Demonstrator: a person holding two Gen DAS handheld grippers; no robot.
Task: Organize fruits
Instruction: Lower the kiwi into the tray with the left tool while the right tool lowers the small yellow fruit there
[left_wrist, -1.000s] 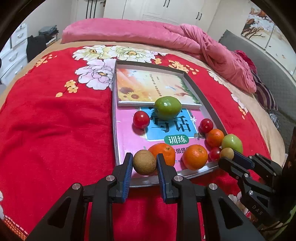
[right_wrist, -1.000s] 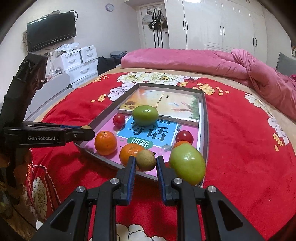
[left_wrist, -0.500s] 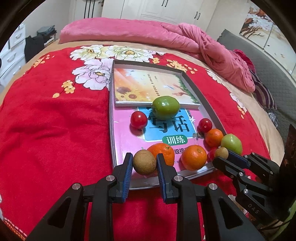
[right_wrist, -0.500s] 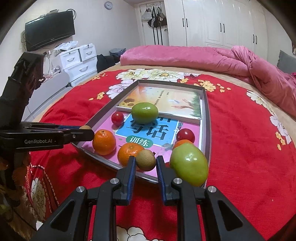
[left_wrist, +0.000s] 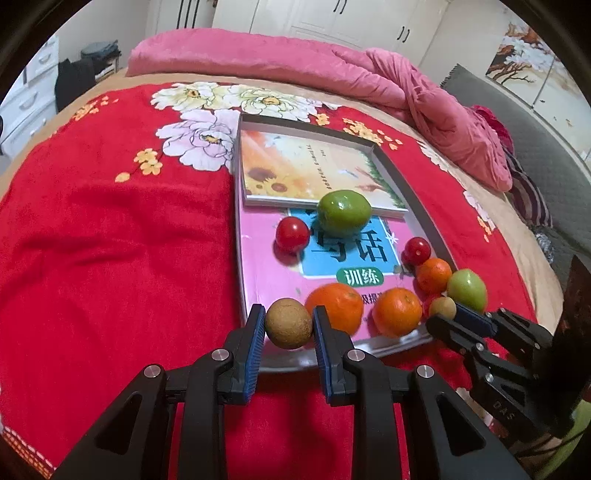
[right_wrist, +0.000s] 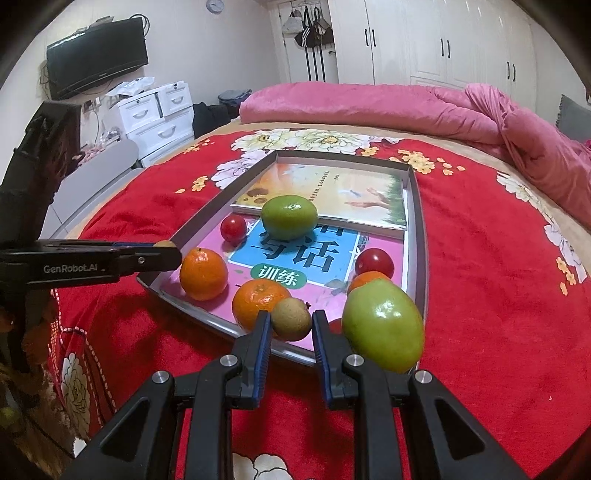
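Left gripper (left_wrist: 289, 324): clenched on a brown fruit (left_wrist: 288, 323), poised at the tray (left_wrist: 424, 221) rim's 6 o'clock.
Right gripper (right_wrist: 289, 322): grasping another brown fruit (right_wrist: 291, 319), likely for sorting by kind.

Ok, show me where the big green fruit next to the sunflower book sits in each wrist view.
Left wrist view: the big green fruit sits right of centre, upper middle, against the sunflower book's near edge.
Right wrist view: the same fruit sits at centre, upper middle, against the book's near edge.
Shared landmark: the red tomato just left of it in both.
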